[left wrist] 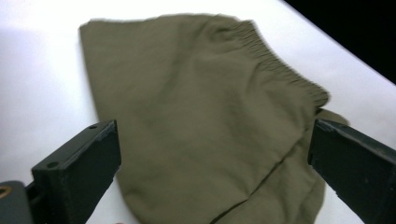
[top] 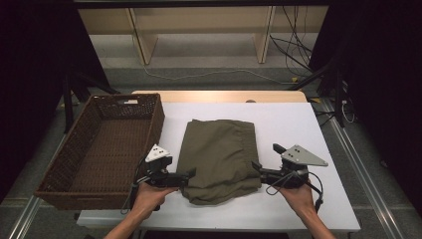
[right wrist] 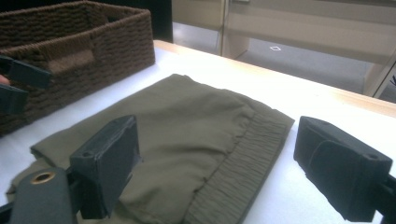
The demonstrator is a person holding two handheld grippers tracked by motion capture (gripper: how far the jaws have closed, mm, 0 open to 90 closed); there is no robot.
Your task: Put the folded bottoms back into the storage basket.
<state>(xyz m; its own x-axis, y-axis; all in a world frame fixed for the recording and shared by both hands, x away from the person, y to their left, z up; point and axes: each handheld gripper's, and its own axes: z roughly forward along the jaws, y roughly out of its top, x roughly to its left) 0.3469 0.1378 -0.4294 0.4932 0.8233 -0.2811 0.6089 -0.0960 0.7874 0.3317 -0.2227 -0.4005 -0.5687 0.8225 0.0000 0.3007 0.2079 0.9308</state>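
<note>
A folded olive-green cloth garment with an elastic gathered band is laid flat on the white table top, near the middle. A dark brown woven wicker basket, rectangular, is set on the table's left part, just beside the garment. The left gripper is held at the garment's near left corner; its jaws are seen spread wide in the left gripper view, with the cloth between and beyond them, nothing clamped. The right gripper is held at the garment's near right edge; its jaws are likewise parted in the right gripper view, the elastic band lying between them. Contact with the cloth cannot be told. Each gripper is held by a hand: left hand, right hand. The basket wall is seen beyond the garment in the right gripper view.
</note>
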